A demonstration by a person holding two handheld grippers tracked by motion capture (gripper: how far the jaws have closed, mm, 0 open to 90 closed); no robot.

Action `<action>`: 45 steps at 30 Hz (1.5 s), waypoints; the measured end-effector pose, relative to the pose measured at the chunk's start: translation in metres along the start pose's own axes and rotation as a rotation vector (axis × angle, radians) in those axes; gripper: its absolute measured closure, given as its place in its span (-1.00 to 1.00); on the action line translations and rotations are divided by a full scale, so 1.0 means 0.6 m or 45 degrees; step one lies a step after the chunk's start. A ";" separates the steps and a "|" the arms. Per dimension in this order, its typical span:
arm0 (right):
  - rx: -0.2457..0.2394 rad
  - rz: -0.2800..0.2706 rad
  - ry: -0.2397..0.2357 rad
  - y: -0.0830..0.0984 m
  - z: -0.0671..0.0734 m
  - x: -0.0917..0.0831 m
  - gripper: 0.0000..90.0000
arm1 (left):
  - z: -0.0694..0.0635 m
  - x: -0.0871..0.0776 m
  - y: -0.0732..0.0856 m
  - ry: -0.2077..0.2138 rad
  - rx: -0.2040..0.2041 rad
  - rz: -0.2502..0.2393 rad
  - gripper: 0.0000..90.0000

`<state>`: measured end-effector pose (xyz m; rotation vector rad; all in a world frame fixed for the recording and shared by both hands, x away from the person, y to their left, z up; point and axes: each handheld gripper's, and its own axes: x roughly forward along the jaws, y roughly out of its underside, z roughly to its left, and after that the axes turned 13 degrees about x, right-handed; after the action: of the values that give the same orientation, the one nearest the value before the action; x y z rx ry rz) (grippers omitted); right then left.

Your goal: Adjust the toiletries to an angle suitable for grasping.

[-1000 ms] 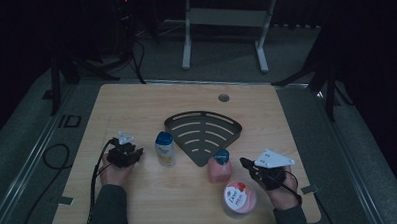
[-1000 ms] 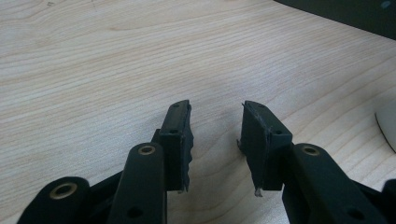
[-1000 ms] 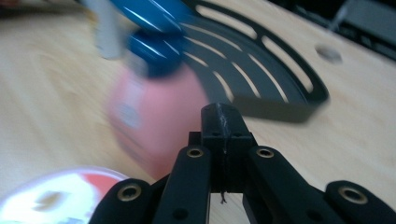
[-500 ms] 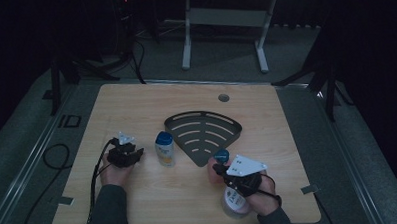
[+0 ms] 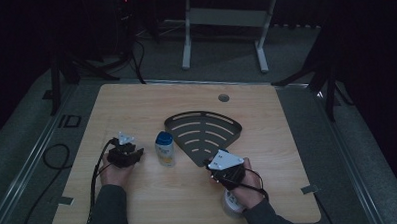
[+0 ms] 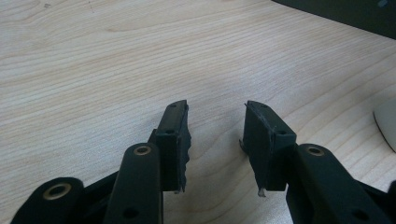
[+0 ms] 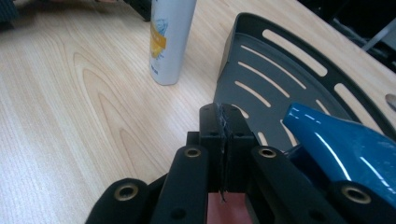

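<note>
Since the earlier high-view frames, your right gripper [image 5: 214,167] has travelled from the lower right of the frame leftward, and now sits over the pink bottle with the blue cap [image 7: 345,144], which it covers from above; your left gripper [image 5: 129,155] has held its place at lower left. The right jaws are pressed together and pinch nothing; in the right gripper view they stand just left of the blue cap, not around it. The left jaws are spread over bare tabletop [image 6: 93,70], nothing between them. Risk one: with the right jaws shut this close to the cap, any further sideways travel could knock the pink bottle over, toward the slotted grey rack [image 5: 203,132] or onto the white round container [image 5: 233,205] under your right wrist. Spread the jaws before you close in. Risk two: your right forearm rests above that white container, near the bottom edge of the tabletop; a drag backward could push it off. Risk three: the white bottle with the blue lid [image 5: 164,148] stands upright just right of the left gripper, tall and narrow, so a careless sweep would likely tip it. Open room: the upper left of the tabletop and the centre bottom strip between your hands are bare. The rack's rim lies just beyond the right jaws, limiting forward travel.
</note>
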<state>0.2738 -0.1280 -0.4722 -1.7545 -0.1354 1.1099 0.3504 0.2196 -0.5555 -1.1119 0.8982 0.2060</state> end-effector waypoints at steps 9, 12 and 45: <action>0.016 0.047 0.071 0.006 0.000 0.006 1.00 | 0.000 0.000 0.000 0.001 0.000 0.000 0.33; 0.029 0.050 0.076 0.006 -0.001 0.007 1.00 | 0.000 0.000 0.000 0.003 0.001 0.000 0.33; 0.061 0.149 0.090 0.028 -0.043 -0.013 1.00 | 0.000 0.000 0.000 0.005 0.002 0.000 0.32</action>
<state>0.2815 -0.1581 -0.4789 -1.7745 0.0375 1.1240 0.3504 0.2196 -0.5555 -1.1112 0.9018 0.2028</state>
